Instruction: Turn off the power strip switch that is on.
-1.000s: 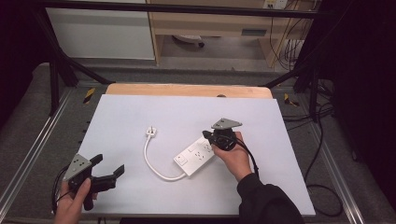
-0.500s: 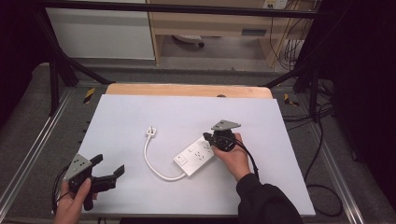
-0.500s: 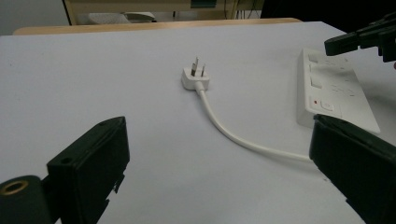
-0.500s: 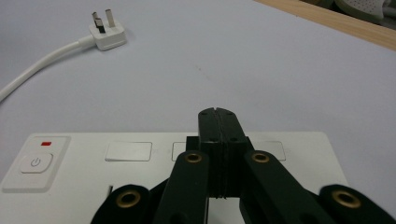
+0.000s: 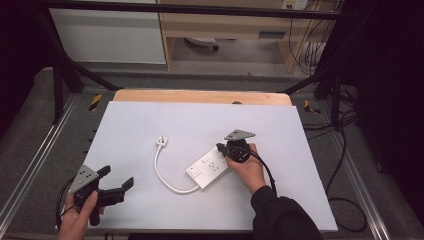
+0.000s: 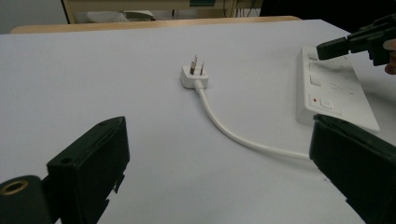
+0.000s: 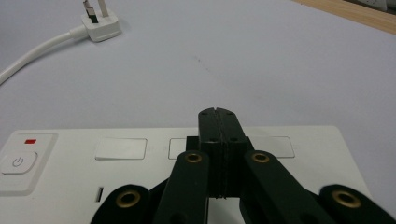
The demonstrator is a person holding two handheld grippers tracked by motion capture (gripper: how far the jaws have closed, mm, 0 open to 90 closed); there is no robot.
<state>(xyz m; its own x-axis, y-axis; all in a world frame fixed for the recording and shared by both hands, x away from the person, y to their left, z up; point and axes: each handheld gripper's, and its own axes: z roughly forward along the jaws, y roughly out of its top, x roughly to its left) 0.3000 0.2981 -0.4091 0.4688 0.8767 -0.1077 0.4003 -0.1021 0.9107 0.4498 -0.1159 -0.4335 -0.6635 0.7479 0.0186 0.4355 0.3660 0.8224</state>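
High view gives me the white power strip (image 5: 210,167) lying flat near the middle of the tabletop (image 5: 150,125), turned at an angle. Its white cable (image 5: 162,175) runs in a curve to the white plug (image 5: 161,141), which lies apart from the strip with its pins up.

My right gripper (image 5: 220,148) is over the far end of the power strip. In the right gripper view the two black jaws are pressed together, with nothing between them, and the tip (image 7: 218,122) is above the row of sockets on the top face of the strip. I cannot tell if the tip touches the plastic. The power button (image 7: 17,162) with a small red mark is at the other end.

My left gripper (image 5: 117,182) is near the front left corner of the tabletop, well apart from the strip. Its jaws stand wide apart and hold nothing.
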